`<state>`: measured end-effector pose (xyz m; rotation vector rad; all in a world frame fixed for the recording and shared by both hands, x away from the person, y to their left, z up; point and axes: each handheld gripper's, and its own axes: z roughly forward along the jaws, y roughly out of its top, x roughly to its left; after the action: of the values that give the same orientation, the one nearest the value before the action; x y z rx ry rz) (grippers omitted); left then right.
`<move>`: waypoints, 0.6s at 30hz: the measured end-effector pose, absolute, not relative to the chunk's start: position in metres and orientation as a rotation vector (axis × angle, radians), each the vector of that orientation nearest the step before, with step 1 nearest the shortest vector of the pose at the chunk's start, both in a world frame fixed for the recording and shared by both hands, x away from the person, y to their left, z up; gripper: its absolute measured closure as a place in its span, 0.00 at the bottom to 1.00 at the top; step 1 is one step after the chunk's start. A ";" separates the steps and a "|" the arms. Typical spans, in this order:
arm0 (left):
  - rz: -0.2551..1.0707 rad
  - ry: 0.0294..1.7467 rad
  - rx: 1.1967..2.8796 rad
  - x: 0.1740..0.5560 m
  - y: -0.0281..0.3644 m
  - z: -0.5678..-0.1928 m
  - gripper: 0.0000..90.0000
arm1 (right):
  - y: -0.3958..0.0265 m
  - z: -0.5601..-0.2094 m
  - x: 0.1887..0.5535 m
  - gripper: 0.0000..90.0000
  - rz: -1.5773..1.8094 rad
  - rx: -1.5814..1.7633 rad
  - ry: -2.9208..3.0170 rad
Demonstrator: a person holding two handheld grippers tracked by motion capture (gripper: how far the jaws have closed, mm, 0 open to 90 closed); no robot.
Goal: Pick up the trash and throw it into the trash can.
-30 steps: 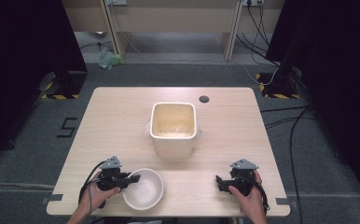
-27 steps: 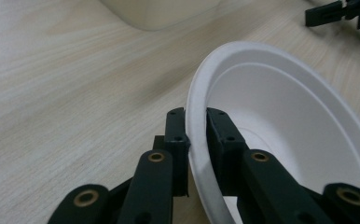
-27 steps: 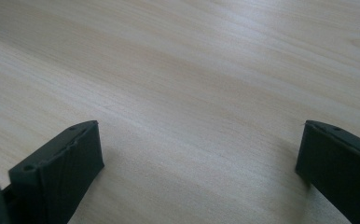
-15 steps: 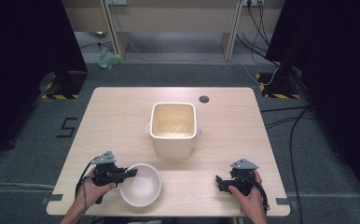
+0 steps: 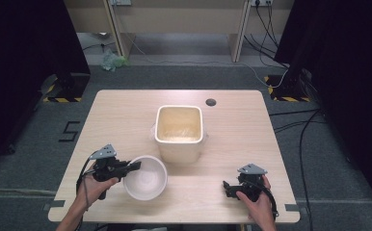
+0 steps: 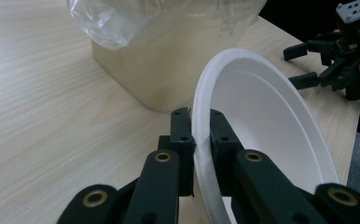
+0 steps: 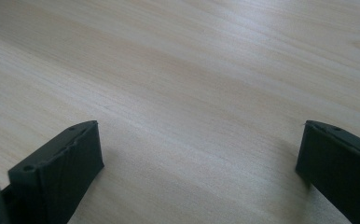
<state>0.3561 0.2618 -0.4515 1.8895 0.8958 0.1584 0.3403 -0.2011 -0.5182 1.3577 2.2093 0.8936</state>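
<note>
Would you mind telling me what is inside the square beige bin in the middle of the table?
The beige bin holds a clear plastic liner, crumpled over its rim. From above, its inside looks bare, with nothing on the lining. The floor's near edge is hidden by the front wall.

bin (image 5: 179,132) sits mid table (image 5: 251,139), bowl (image 5: 145,178) just before it to the left, tilted, rim clamped in left gripper (image 5: 135,166). right gripper (image 5: 228,187) near front right edge, well apart from bowl. small disc (image 5: 211,102) behind bin.
</note>
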 end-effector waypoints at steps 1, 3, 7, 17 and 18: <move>0.158 0.896 1.889 0.356 0.262 -0.451 0.92 | -0.201 -0.518 0.340 0.00 0.894 1.358 2.209; 0.154 0.891 1.885 0.358 0.261 -0.449 0.92 | -0.201 -0.518 0.340 0.00 0.894 1.357 2.209; 0.153 0.887 1.876 0.361 0.261 -0.445 0.92 | -0.201 -0.518 0.340 0.00 0.893 1.357 2.209; 0.132 0.847 1.854 0.368 0.262 -0.422 0.92 | -0.201 -0.518 0.340 0.00 0.893 1.357 2.209; 0.133 0.844 1.854 0.368 0.262 -0.420 0.92 | -0.201 -0.518 0.340 0.00 0.893 1.357 2.209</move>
<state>0.3684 0.2619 -0.4202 1.8539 0.8443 0.1334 0.3404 -0.2010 -0.5183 1.3569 2.2089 0.8932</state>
